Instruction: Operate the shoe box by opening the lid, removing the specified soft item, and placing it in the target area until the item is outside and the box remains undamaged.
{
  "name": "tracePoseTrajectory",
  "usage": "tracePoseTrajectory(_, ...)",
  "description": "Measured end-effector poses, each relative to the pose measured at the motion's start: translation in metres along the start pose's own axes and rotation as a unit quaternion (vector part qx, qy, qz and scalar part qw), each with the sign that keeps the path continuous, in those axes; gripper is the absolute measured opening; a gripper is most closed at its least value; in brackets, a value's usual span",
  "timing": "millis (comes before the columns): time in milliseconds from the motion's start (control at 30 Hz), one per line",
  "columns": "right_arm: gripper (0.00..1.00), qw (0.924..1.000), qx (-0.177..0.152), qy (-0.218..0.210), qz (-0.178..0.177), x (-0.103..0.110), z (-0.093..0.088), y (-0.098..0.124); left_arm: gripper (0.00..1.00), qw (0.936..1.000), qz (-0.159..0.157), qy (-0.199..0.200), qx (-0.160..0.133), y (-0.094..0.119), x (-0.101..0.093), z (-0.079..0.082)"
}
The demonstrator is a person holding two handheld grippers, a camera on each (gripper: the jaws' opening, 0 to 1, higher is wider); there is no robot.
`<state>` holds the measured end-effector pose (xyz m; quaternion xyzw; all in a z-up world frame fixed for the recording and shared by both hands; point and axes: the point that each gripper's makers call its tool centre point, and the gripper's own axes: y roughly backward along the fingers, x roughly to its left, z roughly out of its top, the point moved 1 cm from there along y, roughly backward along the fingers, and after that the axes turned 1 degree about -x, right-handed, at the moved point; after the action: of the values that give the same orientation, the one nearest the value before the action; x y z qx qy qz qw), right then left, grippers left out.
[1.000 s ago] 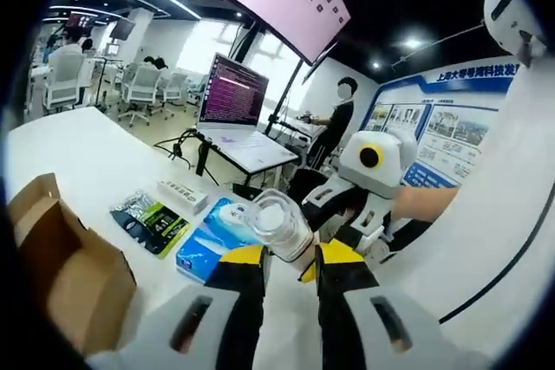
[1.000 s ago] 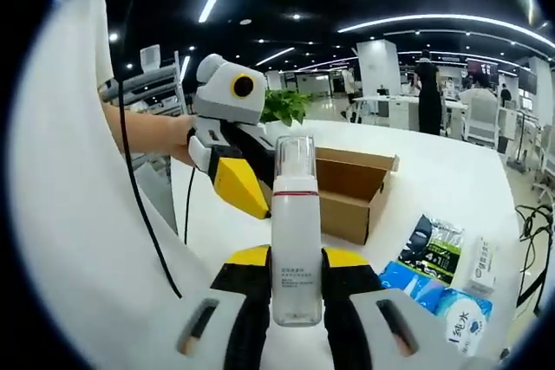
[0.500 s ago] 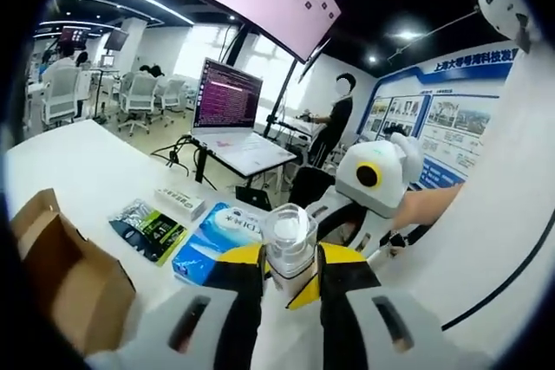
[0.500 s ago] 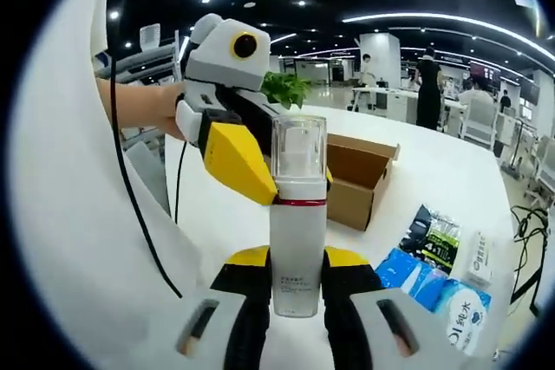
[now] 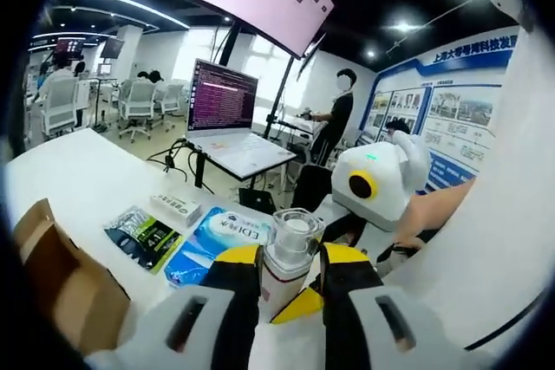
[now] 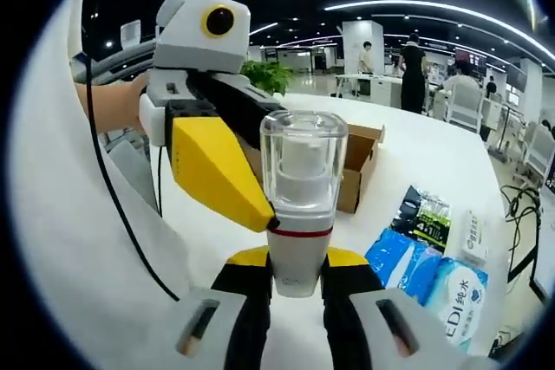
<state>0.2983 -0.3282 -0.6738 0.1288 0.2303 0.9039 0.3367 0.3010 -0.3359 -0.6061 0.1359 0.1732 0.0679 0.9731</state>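
The right gripper (image 6: 293, 279) clamps a white bottle (image 6: 299, 214) upright by its base, clear cap on top. The left gripper (image 6: 227, 181) closes its yellow jaws on the bottle's neck, blocking much of the open box (image 6: 357, 178) behind on the white table (image 6: 416, 158). In the left gripper view the bottle (image 5: 286, 253) hides the table edge; blue wipes (image 5: 212, 236), a green-black pouch (image 5: 139, 236) and a small white carton (image 5: 176, 206) lie beside the box (image 5: 61, 279).

The right gripper (image 6: 293, 279) is clamping a white pump bottle (image 6: 300, 205) upright. The left gripper (image 6: 227, 181) is touching its neck, with the open cardboard box (image 6: 360, 175) lying behind.
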Motion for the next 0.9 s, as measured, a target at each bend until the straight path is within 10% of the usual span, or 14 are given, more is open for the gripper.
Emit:
tracePoseTrajectory(567, 0.18, 0.9963, -0.034, -0.037, -0.070, -0.023, -0.021, 0.019, 0.72, 0.9878, 0.110, 0.098, -0.052, 0.032, 0.033, -0.032)
tracePoseTrajectory(900, 0.18, 0.9807, -0.043, -0.083, -0.171, -0.045, -0.051, 0.036, 0.78, 0.9862, 0.109, 0.118, -0.041, 0.032, 0.045, -0.036)
